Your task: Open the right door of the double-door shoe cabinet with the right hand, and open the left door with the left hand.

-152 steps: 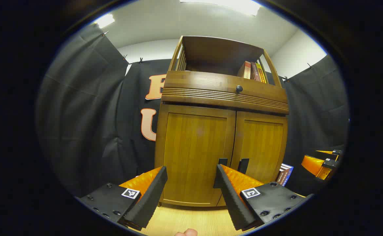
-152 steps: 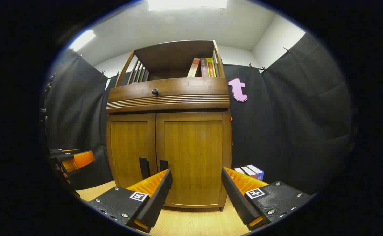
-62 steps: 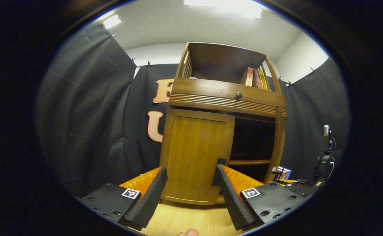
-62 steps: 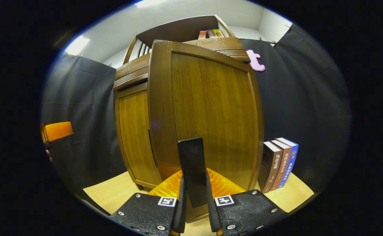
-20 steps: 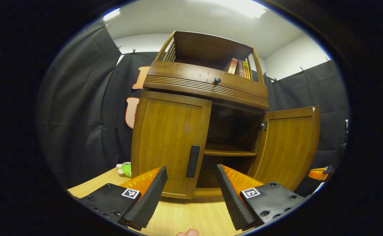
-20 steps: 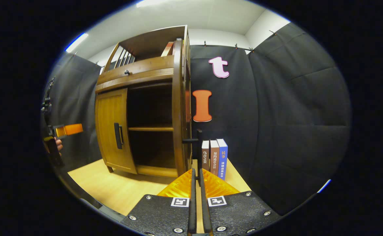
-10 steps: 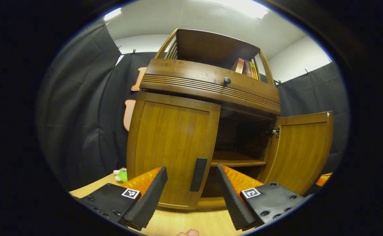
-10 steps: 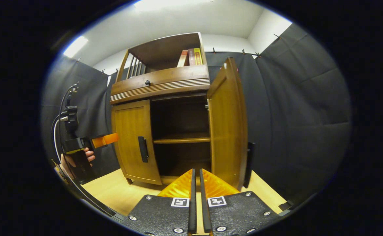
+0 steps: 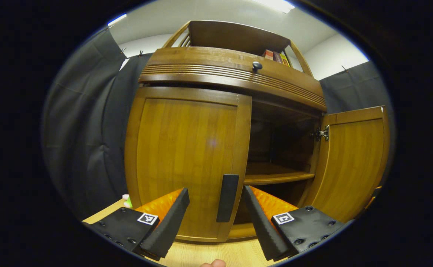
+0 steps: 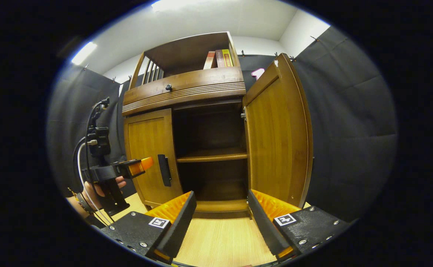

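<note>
In the left gripper view, the left gripper [image 9: 214,207] is close in front of the shoe cabinet [image 9: 235,79]. Its two fingers are apart, and the dark vertical handle [image 9: 227,198] of the left door [image 9: 186,155] shows between them. I cannot tell if a finger touches the handle. The left door is closed. The right door [image 9: 353,163] stands swung out to the side, with a metal hinge [image 9: 322,133] at its top inner corner. Between the doors the dark inside is visible, with one wooden shelf [image 9: 275,178] across it. Above the doors there is a ribbed drawer front with a small round knob [image 9: 256,66], and some books [image 9: 275,55] stand in the open top compartment.

In the right gripper view, the right gripper [image 10: 222,218] is lower, in front of the open compartment and above the light wooden floor [image 10: 223,241]. Its fingers are wide apart and hold nothing. The right door [image 10: 277,133] is just beside its right finger. On the left side a hand [image 10: 103,185] holds the left gripper [image 10: 138,167], whose tip is near the left door's handle [image 10: 164,170].
</note>
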`<state>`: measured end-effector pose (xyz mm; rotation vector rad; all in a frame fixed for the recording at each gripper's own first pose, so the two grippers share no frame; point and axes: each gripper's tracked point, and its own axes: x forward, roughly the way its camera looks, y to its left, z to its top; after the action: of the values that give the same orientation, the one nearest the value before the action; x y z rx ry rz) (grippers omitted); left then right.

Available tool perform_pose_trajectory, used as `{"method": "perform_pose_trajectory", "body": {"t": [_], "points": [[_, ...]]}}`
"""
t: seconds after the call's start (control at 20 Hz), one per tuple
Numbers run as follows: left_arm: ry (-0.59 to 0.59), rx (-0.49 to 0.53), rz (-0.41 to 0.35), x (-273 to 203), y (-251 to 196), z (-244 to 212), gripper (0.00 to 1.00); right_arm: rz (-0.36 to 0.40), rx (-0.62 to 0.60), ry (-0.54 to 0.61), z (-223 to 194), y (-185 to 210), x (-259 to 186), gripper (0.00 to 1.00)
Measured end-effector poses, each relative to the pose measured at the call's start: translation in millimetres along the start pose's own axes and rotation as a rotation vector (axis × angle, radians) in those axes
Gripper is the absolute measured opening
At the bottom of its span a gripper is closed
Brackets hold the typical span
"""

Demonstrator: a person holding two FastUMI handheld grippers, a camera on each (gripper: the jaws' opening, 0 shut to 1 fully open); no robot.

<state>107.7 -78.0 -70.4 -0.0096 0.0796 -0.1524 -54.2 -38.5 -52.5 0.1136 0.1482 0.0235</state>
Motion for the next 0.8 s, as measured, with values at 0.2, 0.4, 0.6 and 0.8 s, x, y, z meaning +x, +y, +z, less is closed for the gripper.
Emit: {"method": "perform_pose_trajectory", "body": {"t": [0.2,0.4,0.6,0.8], "points": [[0.011,0.027,-0.044,38.5,-17.2,-19.0,0.94,0.036,0.005,0.017,-4.6,8.0,-6.0,0.88],[0.042,0.06,-0.044,72.5,-16.0,-37.1,0.94,0.024,-0.02,0.011,-3.6,2.7,-13.4,0.88],[0.045,0.076,-0.044,83.7,-19.5,-46.8,0.9,-0.011,-0.025,0.007,-2.2,-10.3,-14.2,0.88],[0.063,0.076,-0.022,88.7,-11.4,-52.0,0.71,-0.022,0.017,0.011,-2.3,-17.7,-10.9,0.88]]}}
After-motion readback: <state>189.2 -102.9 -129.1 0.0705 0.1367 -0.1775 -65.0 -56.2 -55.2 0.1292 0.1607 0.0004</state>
